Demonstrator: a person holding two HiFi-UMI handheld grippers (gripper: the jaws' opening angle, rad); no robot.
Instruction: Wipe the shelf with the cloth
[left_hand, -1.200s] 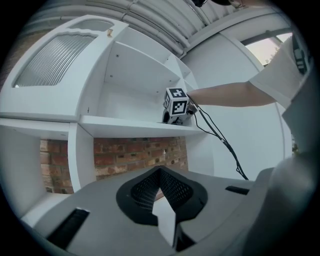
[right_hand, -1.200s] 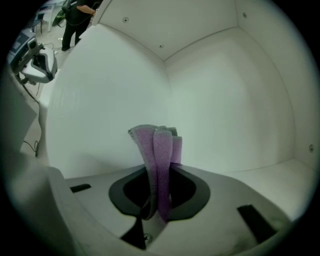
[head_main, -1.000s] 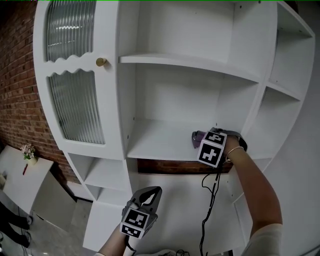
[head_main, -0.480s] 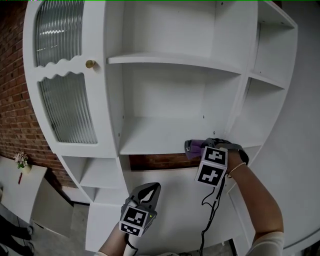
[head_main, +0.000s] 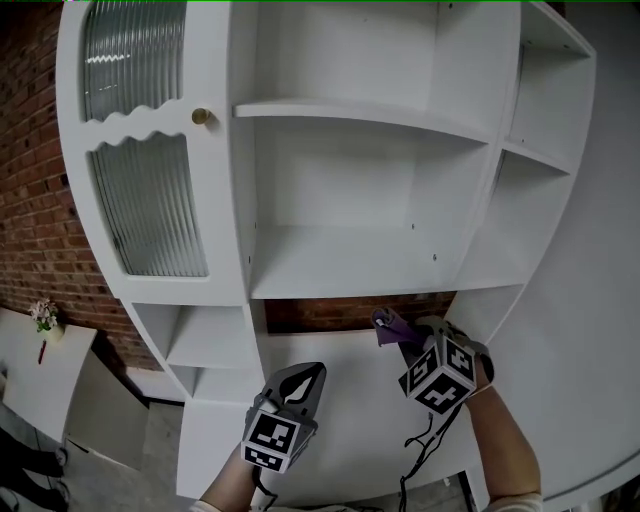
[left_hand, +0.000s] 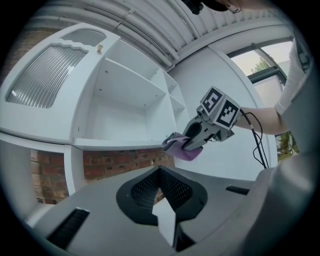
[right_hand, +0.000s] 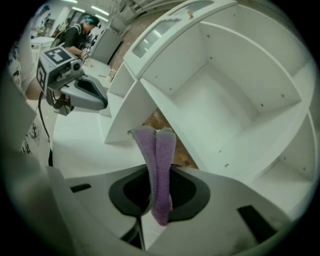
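Note:
The white shelf unit fills the head view, and its middle shelf (head_main: 340, 265) is bare. Below that shelf's front edge, my right gripper (head_main: 393, 332) is shut on a folded purple cloth (head_main: 388, 323). In the right gripper view the cloth (right_hand: 160, 165) stands up between the jaws, clear of the shelf. The left gripper view shows the same cloth (left_hand: 179, 148) held in the right gripper (left_hand: 192, 141). My left gripper (head_main: 306, 376) hovers lower and to the left over the white counter, with its jaws together and nothing in them.
A ribbed glass door (head_main: 145, 200) with a brass knob (head_main: 200, 116) closes the unit's left side. A brick wall (head_main: 30, 200) and a small table with flowers (head_main: 45, 318) lie left. A black cable (head_main: 425, 450) hangs from the right gripper. Narrow side shelves (head_main: 545, 150) stand right.
My right gripper has pulled the cloth off the right end of the middle shelf and dropped below its front edge. The left gripper has hardly moved.

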